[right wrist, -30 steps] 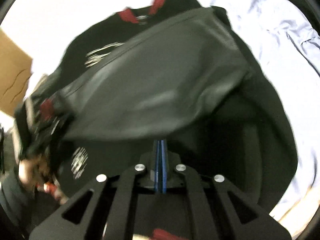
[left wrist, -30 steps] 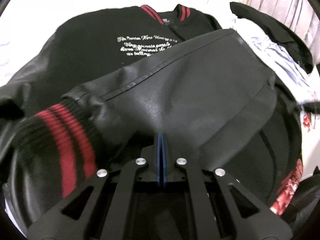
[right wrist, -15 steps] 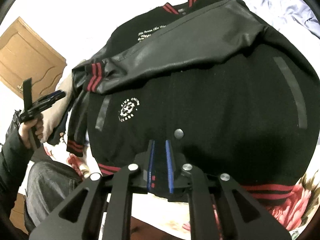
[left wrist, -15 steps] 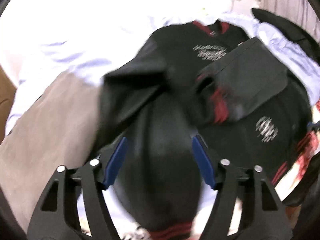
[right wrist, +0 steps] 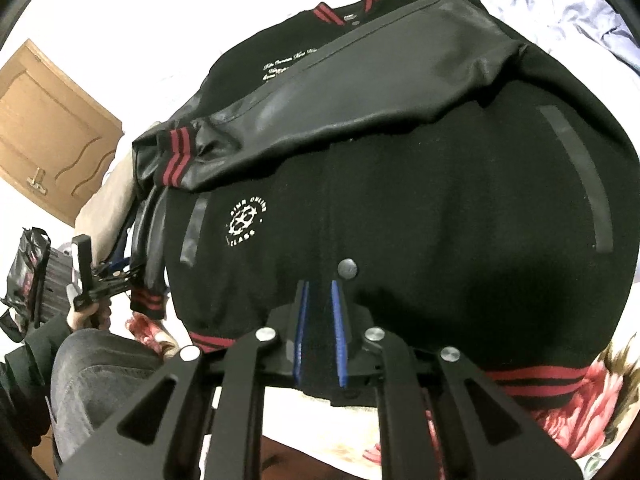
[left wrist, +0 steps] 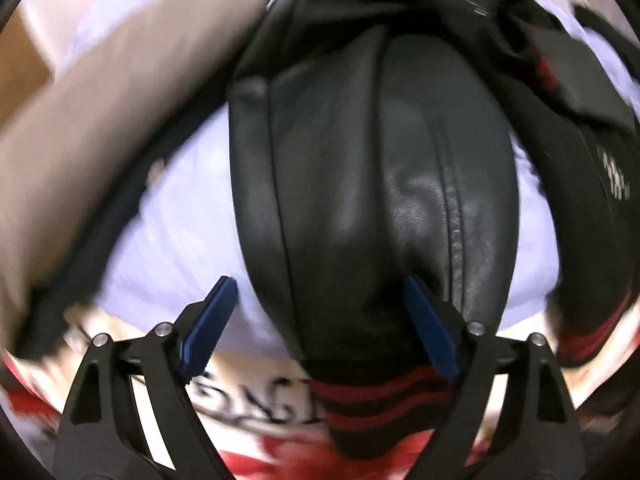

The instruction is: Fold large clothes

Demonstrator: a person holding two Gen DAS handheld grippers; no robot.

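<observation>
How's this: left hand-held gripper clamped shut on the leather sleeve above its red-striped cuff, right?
No, the left hand-held gripper is open: its jaws have just been opening, the leather sleeve between them, above its red-striped cuff. Left wrist view shows it.

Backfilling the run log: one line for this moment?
stage: second sleeve | left claw: open, just widened, over sleeve | right claw: narrow gap over hem

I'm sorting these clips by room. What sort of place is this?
Probably a bedroom at home: the black jacket lies spread on what looks like a bed with a flowered sheet and rumpled pale bedding, and a wooden door stands nearby.
</observation>
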